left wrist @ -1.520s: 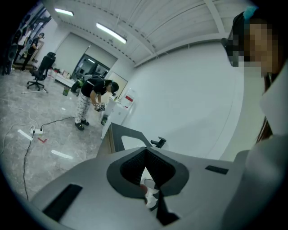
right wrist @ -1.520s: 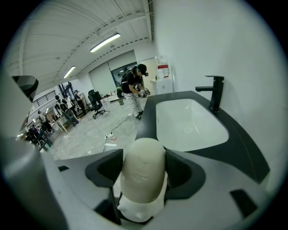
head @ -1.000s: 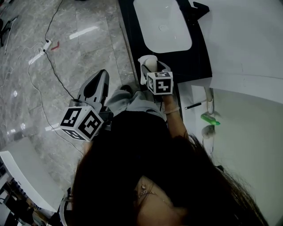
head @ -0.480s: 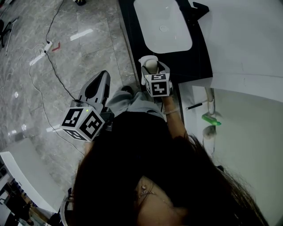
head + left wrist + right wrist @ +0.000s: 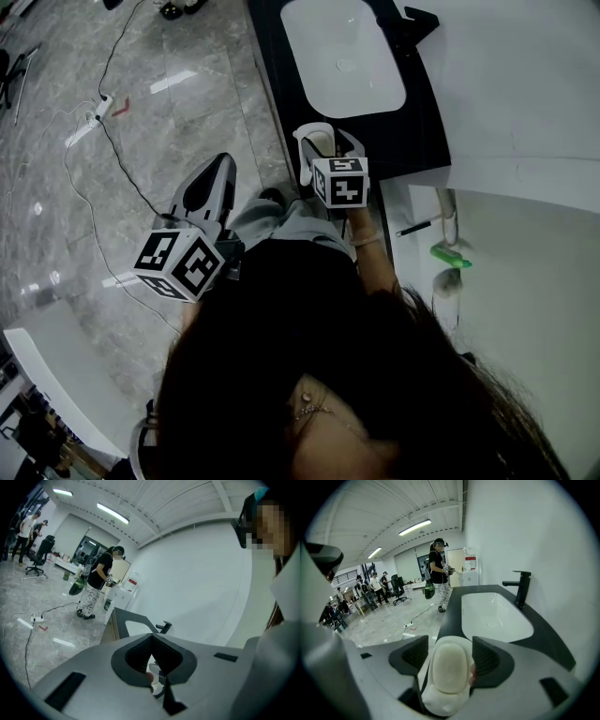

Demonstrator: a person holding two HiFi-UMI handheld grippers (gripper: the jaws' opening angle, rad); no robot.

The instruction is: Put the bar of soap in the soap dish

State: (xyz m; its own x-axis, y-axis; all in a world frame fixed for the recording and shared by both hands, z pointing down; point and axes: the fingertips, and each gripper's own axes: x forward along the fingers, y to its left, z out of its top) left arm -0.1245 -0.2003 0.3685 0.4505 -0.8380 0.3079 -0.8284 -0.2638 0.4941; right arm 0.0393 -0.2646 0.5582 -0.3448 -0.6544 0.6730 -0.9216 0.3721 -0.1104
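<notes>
Cream oval bar of soap [image 5: 449, 670] pinched between right gripper [image 5: 451, 657] jaws, lower centre | long axis laid along jaws, pointed toward white sink basin [image 5: 494, 613] | left gripper [image 5: 152, 644] jaws pressed together

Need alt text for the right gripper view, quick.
The right gripper holds a white soap dish between its fingers, with a cream oval bar of soap lying in it. Beyond, a dark counter carries a white sink basin and a black faucet.
</notes>
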